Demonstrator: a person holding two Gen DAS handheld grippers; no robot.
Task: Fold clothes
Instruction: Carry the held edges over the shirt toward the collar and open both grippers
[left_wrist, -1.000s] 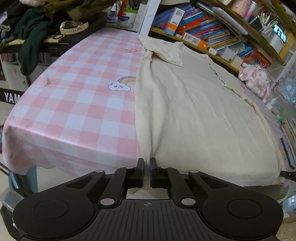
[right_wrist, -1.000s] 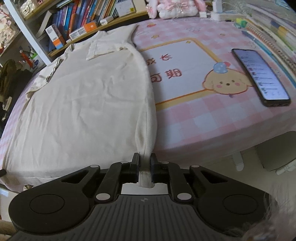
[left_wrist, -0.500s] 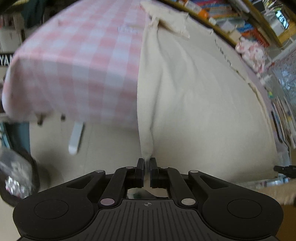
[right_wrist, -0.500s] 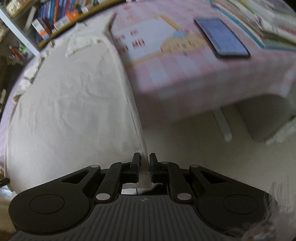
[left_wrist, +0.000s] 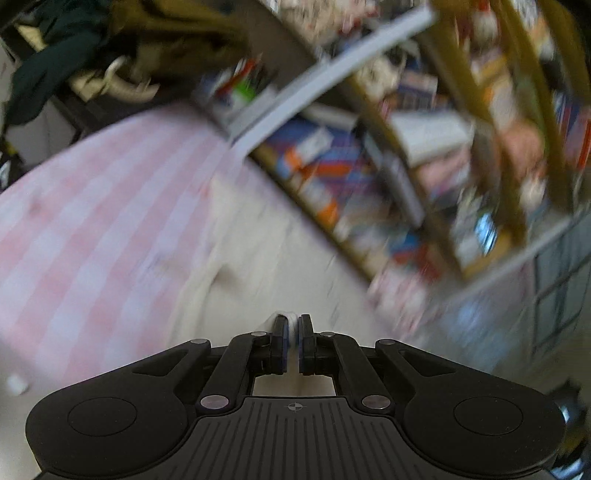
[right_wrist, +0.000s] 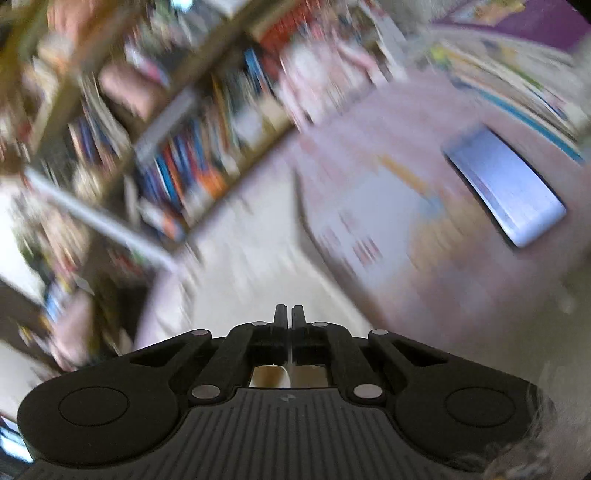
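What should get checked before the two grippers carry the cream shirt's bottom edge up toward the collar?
1. Left gripper pinching the cream shirt: ok, cloth shows between its tips.
2. Right gripper pinching the shirt's edge: ok, jaws tight, a thin strip of cloth between them.
3. Phone away from the shirt: ok, it lies apart on the pink tablecloth.
4. Both corners level with each other: cannot tell.
5. Shirt lying smooth: cannot tell, pictures too blurred.

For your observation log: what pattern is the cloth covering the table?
Pink and white checks, clearest in the left wrist view on the tablecloth.
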